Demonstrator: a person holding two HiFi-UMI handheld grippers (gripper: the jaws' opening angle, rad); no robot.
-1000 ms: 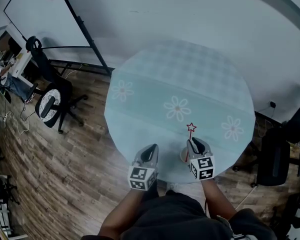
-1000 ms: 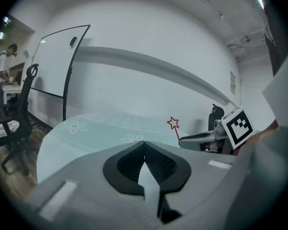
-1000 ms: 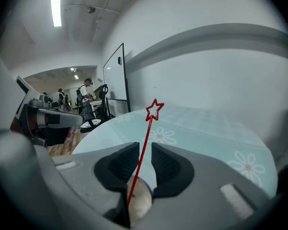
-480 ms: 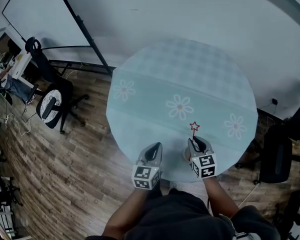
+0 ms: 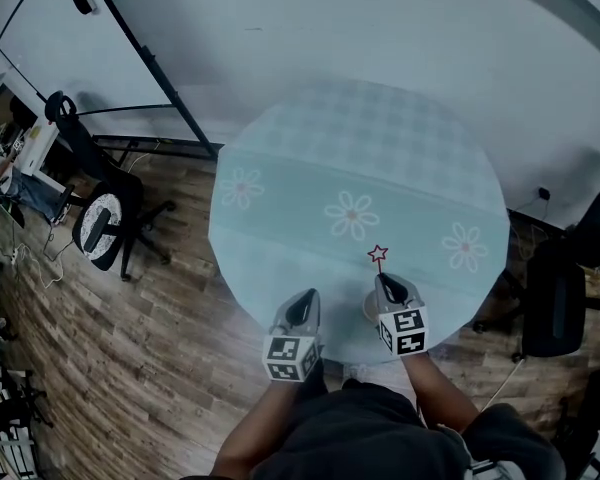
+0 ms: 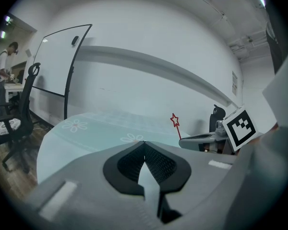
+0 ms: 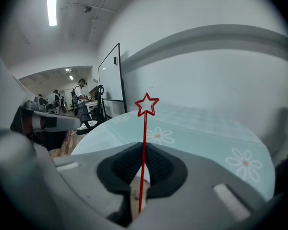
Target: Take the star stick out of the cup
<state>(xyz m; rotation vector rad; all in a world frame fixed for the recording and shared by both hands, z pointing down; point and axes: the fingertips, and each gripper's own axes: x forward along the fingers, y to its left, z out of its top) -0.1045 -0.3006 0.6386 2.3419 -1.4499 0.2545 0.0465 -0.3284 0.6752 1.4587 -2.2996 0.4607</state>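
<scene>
Right gripper (image 7: 143, 150) clamps the thin red star stick (image 7: 145, 121), hollow star above its ribbed jaws; cup (image 5: 367, 310) beneath mostly hidden. Left gripper (image 6: 144, 147) jaws pressed together, empty.

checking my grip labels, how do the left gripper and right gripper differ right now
The right gripper is shut on the star stick; the left gripper is shut on nothing. The right gripper is at the cup; the left gripper is off to the side, apart from the cup. Both point across the table.
</scene>
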